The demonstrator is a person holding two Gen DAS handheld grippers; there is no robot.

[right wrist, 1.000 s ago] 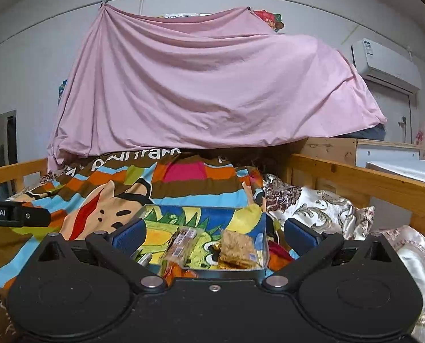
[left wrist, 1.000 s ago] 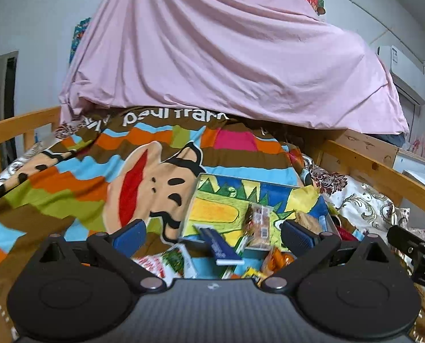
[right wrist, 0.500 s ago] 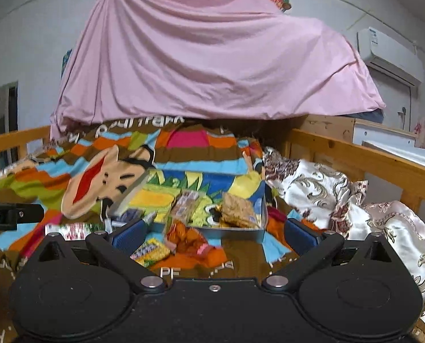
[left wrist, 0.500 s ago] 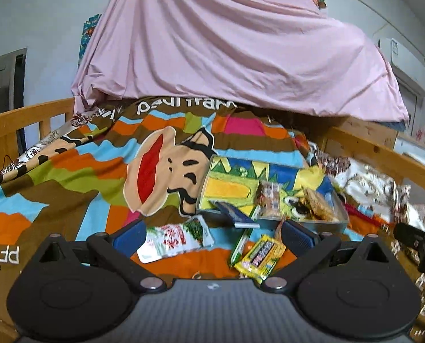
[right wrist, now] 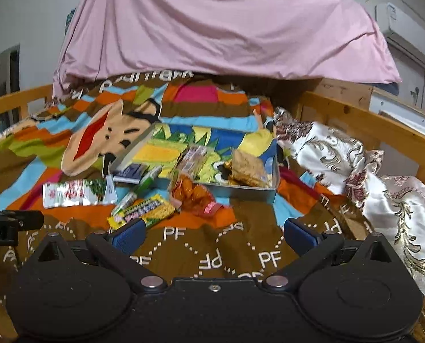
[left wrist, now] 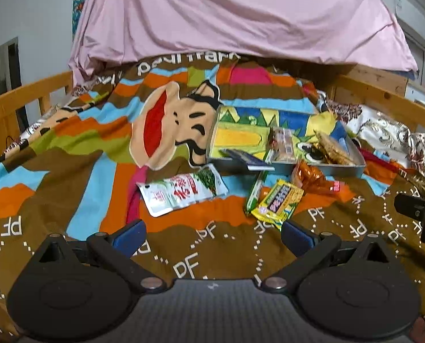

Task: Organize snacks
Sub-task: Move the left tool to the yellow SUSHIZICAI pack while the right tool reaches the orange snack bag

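Observation:
A shallow metal tray point(left wrist: 341, 168) point(right wrist: 241, 190) with a colourful cartoon bottom lies on the striped blanket and holds a clear biscuit pack point(left wrist: 282, 143) and a brown cracker pack point(left wrist: 334, 148) point(right wrist: 248, 167). In front of it lie a white-green pouch point(left wrist: 181, 193) point(right wrist: 75, 193), a yellow candy bar point(left wrist: 279, 201) point(right wrist: 144, 210), a green stick pack point(left wrist: 256, 190), an orange snack bag point(left wrist: 312, 177) point(right wrist: 192, 193) and a dark blue packet point(left wrist: 248, 158) on the tray's rim. My left gripper point(left wrist: 212, 235) and right gripper point(right wrist: 212, 235) are both open, empty, and short of the snacks.
The colourful blanket point(left wrist: 69, 154) covers a bed with wooden rails point(left wrist: 21, 97) point(right wrist: 369, 123). A pink sheet point(left wrist: 226, 14) hangs behind. A floral white quilt point(right wrist: 384, 188) lies at the right. The other gripper's body shows at each view's edge point(left wrist: 418, 214) point(right wrist: 1, 223).
Both grippers have pulled back and tilted down, so more blanket and the loose snacks in front of the tray have come into view. Both stay open.

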